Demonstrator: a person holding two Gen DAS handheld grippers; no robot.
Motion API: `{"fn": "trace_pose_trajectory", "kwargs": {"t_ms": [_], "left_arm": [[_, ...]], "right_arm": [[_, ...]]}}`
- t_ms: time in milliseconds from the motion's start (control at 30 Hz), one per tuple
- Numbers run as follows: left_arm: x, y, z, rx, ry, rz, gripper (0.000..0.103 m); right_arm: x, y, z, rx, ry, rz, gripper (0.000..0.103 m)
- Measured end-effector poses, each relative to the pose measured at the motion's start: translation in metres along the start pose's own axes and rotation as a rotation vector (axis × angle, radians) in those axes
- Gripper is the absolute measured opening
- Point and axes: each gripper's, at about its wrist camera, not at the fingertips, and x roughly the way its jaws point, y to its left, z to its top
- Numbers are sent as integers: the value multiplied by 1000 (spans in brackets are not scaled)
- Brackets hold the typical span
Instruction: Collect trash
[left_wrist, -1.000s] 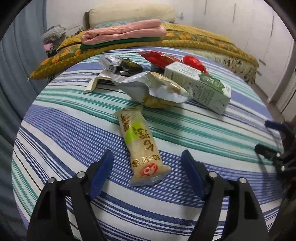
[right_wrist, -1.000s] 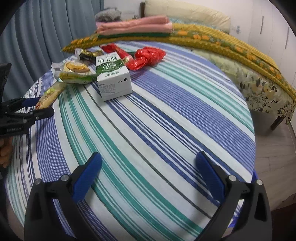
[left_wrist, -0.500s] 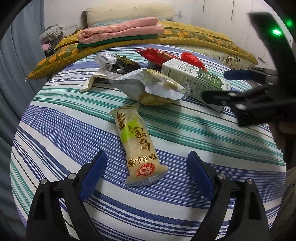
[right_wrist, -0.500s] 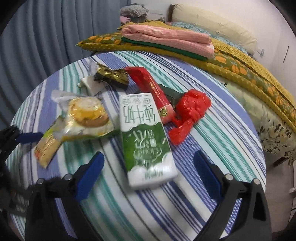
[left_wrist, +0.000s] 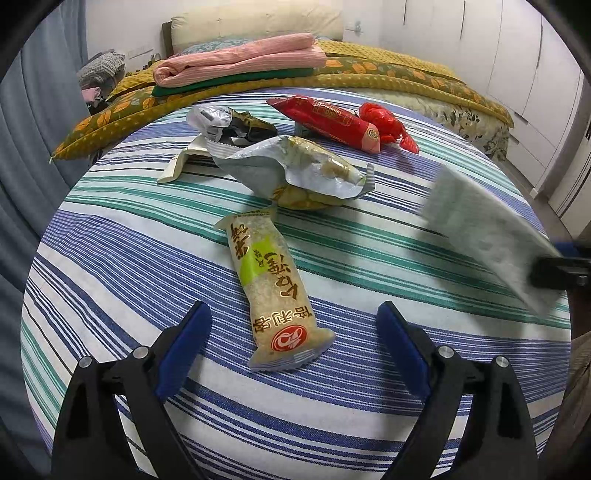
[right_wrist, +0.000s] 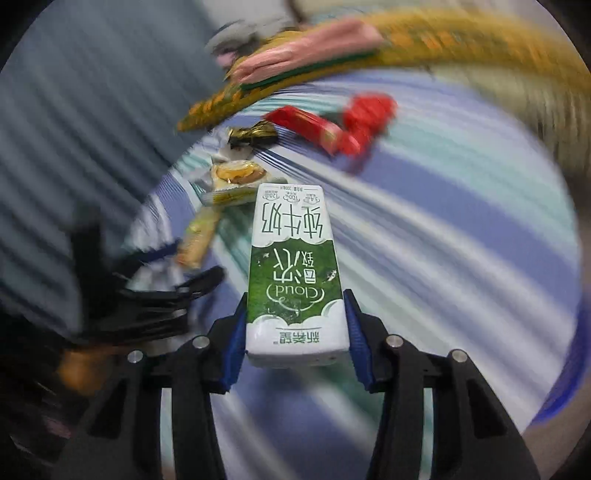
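Lifted off the striped surface (left_wrist: 110, 258) since the earlier frame, the milk carton (right_wrist: 295, 273) sits clamped between the just-closed right gripper (right_wrist: 295, 332) fingers. Left gripper (left_wrist: 291, 347) fingers stand apart, straddling the beige snack wrapper (left_wrist: 273, 288), right of which the carton hangs.

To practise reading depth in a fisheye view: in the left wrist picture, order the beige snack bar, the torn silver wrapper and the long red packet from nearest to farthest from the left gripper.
1. Beige snack bar: its near end lies between the open fingers of the left gripper.
2. Torn silver wrapper: just beyond the bar's far end.
3. Long red packet: farthest back, toward the right.
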Motion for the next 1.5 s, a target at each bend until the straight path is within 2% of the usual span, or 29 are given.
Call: {"fn": "trace_pose_trajectory", "kwargs": {"t_ms": [67,133,200,267,300,367,400,467,567,667,733,800,900,933,1000,1033,1133,1200,1233,1300,1500], "left_arm": [[0,0,0,0,0,0,90],[0,0,0,0,0,-1,90],[0,0,0,1,1,-5,92],[1,-1,0,5,3,-9,93],[1,-1,0,5,3,-11,94],[0,1,0,-5,-2,-30,94],[-1,4,-1,-16,-7,-47,94],[-6,13,-3,-35,-19,-98,94],[-13,22,-13,-34,-19,-97,94],[-23,32,-23,-57,-26,-133,94],[-29,36,-24,-79,-36,-160,94],[-30,35,-20,-88,-39,-174,94],[-22,26,-6,-85,-19,-134,93],[-18,23,-2,-85,-11,-120,91],[-9,20,6,-87,12,-85,77],[-5,20,9,-89,23,-69,75],[-1,21,14,-83,29,-30,67],[-2,23,14,-84,27,-30,54],[-3,25,14,-84,25,-34,48],[-6,28,11,-85,20,-51,24],[-32,49,-20,-140,-2,-129,19]], "right_arm": [[-6,-24,-1,109,-12,53,47],[-15,-44,1,174,-42,64,50],[-24,-65,4,244,-71,36,54],[-32,-77,8,260,-99,-18,59],[-37,-81,8,264,-117,-53,66],[-45,-90,8,290,-141,-100,74],[-50,-93,8,295,-151,-126,74],[-58,-94,6,266,-163,-196,74],[-69,-93,6,214,-169,-251,74],[-70,-75,12,97,-156,-282,82],[-65,-60,16,6,-134,-299,85],[-49,-44,26,-87,-73,-325,85],[-25,-24,38,-191,-8,-376,85],[-17,-19,41,-212,13,-396,85],[-7,-14,46,-242,41,-439,84],[-1,-11,47,-258,61,-462,84],[13,-9,48,-292,124,-501,64],[16,-7,46,-304,139,-516,43],[13,-6,45,-299,119,-522,43],[3,-4,43,-280,77,-485,42],[-30,6,24,-242,-5,-372,42]]}}
